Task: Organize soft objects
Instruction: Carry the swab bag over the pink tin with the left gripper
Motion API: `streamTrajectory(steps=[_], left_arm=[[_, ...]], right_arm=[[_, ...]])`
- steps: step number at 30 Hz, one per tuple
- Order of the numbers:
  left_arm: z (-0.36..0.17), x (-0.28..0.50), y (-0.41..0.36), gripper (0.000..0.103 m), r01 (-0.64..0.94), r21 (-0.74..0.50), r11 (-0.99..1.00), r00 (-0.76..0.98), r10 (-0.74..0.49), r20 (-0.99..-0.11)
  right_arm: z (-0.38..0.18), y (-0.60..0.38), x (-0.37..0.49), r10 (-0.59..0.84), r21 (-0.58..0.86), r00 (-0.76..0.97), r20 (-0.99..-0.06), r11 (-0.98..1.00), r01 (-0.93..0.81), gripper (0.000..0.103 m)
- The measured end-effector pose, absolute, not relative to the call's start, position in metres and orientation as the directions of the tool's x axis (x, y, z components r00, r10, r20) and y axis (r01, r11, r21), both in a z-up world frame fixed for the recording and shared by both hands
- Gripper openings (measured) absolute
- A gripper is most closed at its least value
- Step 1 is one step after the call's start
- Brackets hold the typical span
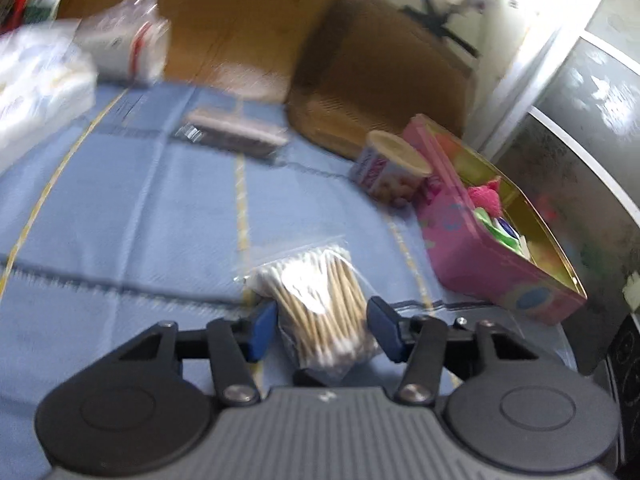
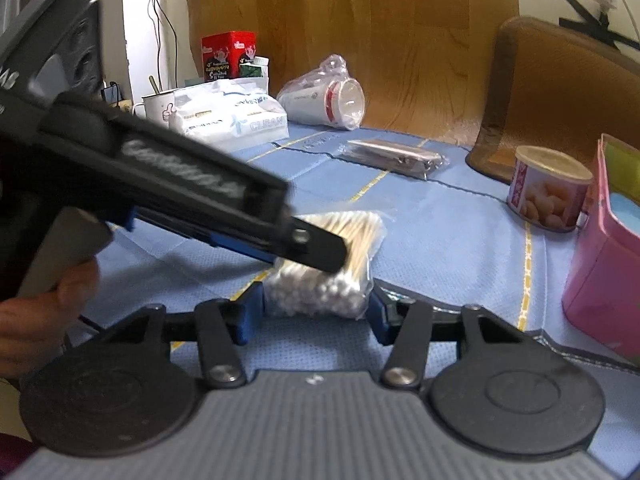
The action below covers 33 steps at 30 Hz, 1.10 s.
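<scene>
A clear bag of cotton swabs (image 1: 320, 304) lies on the blue cloth (image 1: 120, 208). My left gripper (image 1: 322, 326) is open with a blue finger on each side of the bag, not squeezing it. In the right wrist view the same bag (image 2: 332, 264) sits between my right gripper's (image 2: 316, 314) open fingers, and the left gripper (image 2: 312, 246) reaches in from the left over the bag. A pink tin box (image 1: 492, 232) with soft coloured items inside stands to the right.
A small can (image 2: 548, 190) stands by the pink box (image 2: 604, 264). A flat wrapped packet (image 2: 396, 158), bagged paper cups (image 2: 324, 98), a tissue pack (image 2: 228, 114), a mug (image 2: 158, 106) and a red box (image 2: 228, 54) sit farther back. A brown chair (image 2: 560, 100) stands behind the table.
</scene>
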<state>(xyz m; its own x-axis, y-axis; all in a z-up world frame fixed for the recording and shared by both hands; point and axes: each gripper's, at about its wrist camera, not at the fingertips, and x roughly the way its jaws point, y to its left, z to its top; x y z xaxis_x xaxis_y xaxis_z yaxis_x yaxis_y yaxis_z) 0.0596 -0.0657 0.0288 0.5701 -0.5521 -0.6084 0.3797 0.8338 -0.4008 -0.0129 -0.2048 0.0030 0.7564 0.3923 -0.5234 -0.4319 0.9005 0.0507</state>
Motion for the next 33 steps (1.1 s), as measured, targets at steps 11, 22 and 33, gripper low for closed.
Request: streamTrajectory(steps=[11, 22, 33], left_arm=[[0.101, 0.057, -0.185, 0.049, 0.668, -0.232, 0.707, 0.558, -0.682, -0.473], [0.084, 0.075, -0.285, 0.050, 0.752, -0.194, 0.630, 0.462, -0.714, -0.527], [0.071, 0.074, -0.290, 0.075, 0.714, -0.078, 0.696, 0.551, -0.627, -0.551]], right_arm=[[0.040, -0.278, -0.044, 0.165, 0.023, 0.960, -0.228, 0.986, -0.164, 0.053], [0.033, -0.357, -0.033, -0.030, 0.095, 0.965, -0.260, 0.994, 0.056, 0.053], [0.025, -0.376, -0.024, -0.140, 0.123, 0.958, -0.252, 0.977, 0.175, 0.084]])
